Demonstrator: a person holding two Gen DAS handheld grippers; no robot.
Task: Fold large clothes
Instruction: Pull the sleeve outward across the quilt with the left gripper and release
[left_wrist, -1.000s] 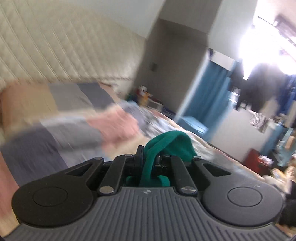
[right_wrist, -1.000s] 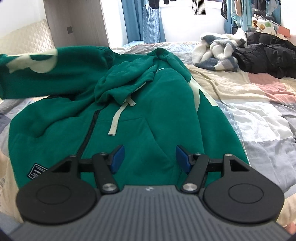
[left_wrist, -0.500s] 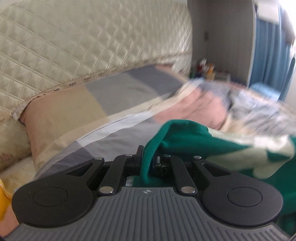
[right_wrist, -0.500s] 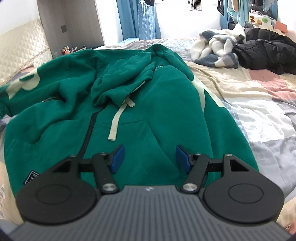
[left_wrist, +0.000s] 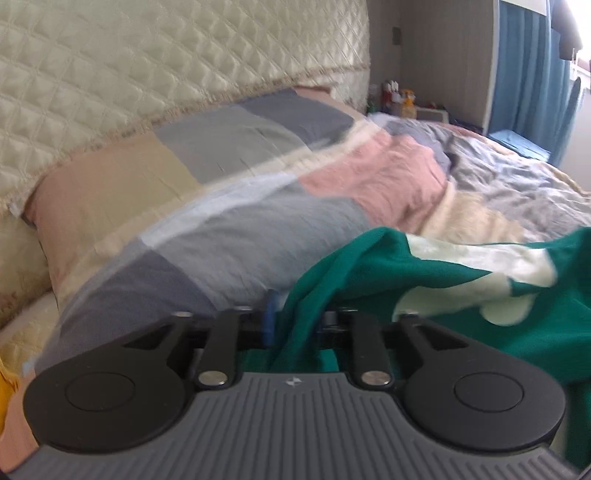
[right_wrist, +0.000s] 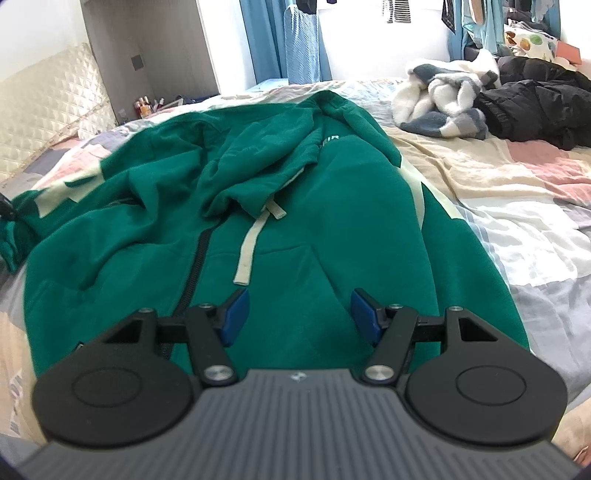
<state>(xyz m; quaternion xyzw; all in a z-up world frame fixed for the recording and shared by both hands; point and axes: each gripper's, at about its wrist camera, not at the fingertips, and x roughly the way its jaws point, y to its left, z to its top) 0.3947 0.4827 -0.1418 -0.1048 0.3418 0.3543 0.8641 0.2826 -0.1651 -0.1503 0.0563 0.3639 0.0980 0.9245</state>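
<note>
The hoodie (right_wrist: 280, 206) is spread on the bed (right_wrist: 517, 206), directly ahead of the right gripper (right_wrist: 299, 314), with its hood bunched over the chest and one sleeve (left_wrist: 461, 266) stretched out to the left toward the pillow (left_wrist: 147, 177). That sleeve is draped between the jaws of the left gripper (left_wrist: 295, 321), and the pillow is propped against the headboard (left_wrist: 147, 66) behind it. A fleece blanket (right_wrist: 443, 107) and a jacket (right_wrist: 535, 99) are heaped at the far right of the bed, well apart from the hoodie.

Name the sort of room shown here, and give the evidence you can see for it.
Very likely a home bedroom: a quilted headboard, a pillow against it, and a patchwork bedspread with a green hoodie spread on it.
</note>
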